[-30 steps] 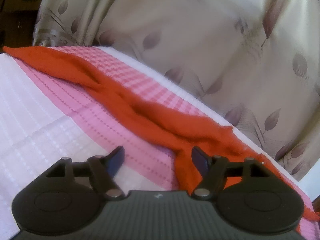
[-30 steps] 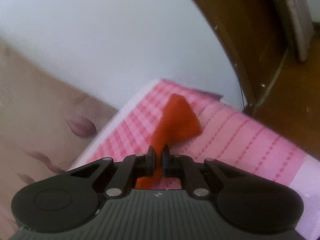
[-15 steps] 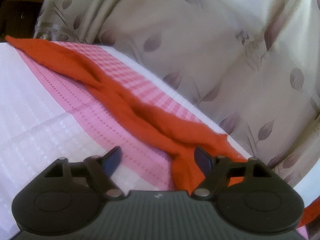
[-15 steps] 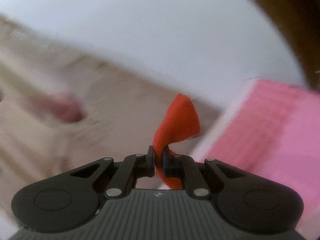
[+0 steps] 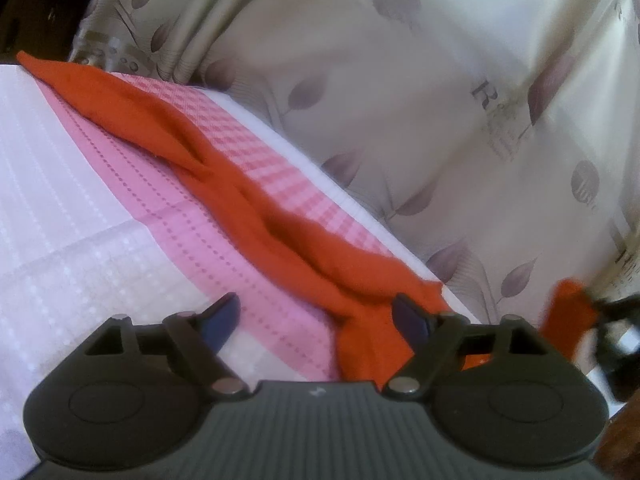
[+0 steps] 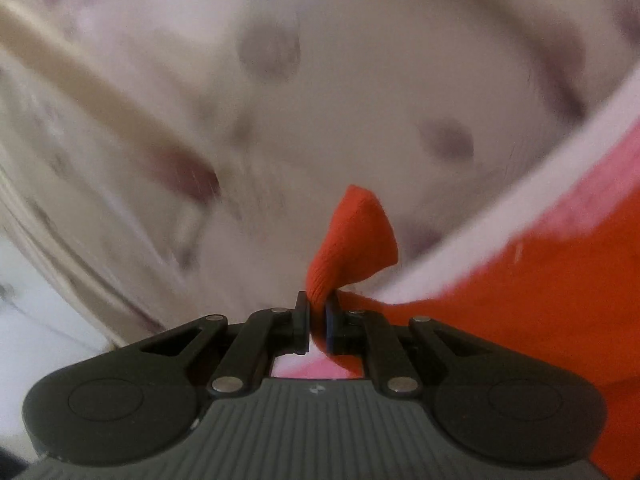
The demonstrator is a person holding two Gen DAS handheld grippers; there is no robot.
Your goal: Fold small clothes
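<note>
An orange-red garment lies bunched in a long strip along the far edge of the pink and white cloth. My left gripper is open just above the cloth, with the garment's near end by its right finger. My right gripper is shut on a corner of the orange-red garment and holds it up off the surface. That raised corner also shows blurred at the right edge of the left wrist view.
A cream curtain with leaf print hangs right behind the far edge of the surface. The white border of the cloth marks that edge. The right wrist view is motion-blurred.
My right gripper has lifted and swung the garment's corner away from the pink cloth toward the curtain. It now appears at the right of the left wrist view. The left gripper barely moved.
</note>
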